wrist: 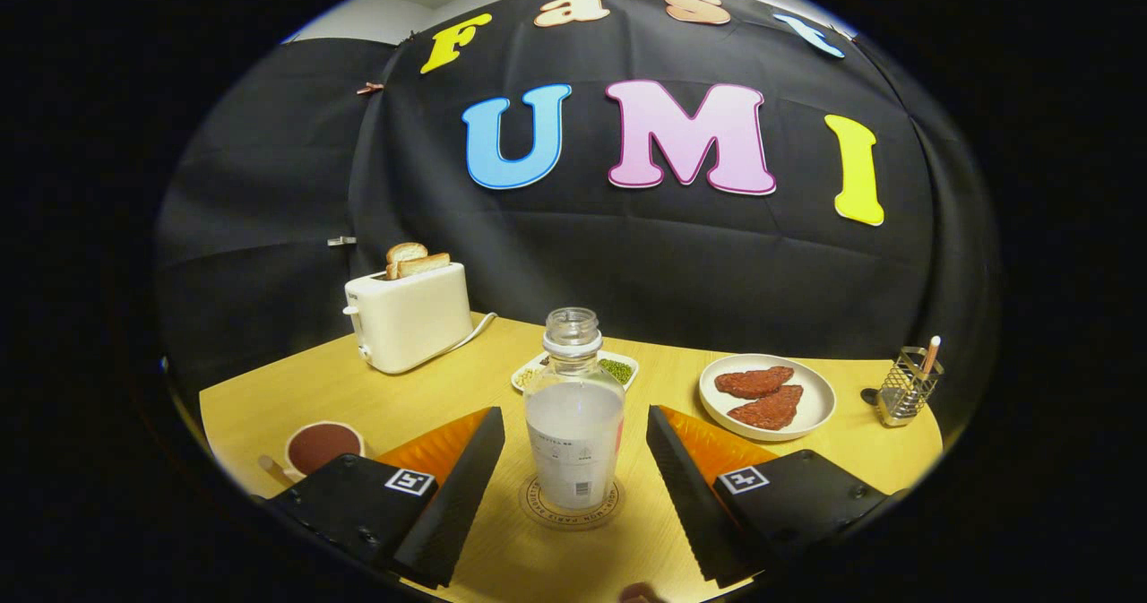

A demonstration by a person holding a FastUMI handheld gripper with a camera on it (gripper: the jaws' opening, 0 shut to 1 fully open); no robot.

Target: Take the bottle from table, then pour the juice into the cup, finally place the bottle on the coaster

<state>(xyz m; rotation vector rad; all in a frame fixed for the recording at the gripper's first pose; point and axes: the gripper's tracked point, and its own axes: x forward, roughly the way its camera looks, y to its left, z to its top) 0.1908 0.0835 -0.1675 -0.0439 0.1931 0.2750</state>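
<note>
One bottle, uncapped and upright, stands on the round coaster on the table, between the tongs, whose fingers are spread apart, touching neither side. Cup of dark juice sits beyond the left finger; plate and toaster farther off. Judged step: final placement looks done. Next move: back straight away without tipping the bottle.

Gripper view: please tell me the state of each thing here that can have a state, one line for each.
Gripper: open, fingers apart beside the bottle.
Bottle: upright on the coaster, no cap.
Coaster: under the bottle.
Cup: upright, holds dark red juice.
Toaster: bread sticking up.
Plate: holds two reddish pieces.
</note>
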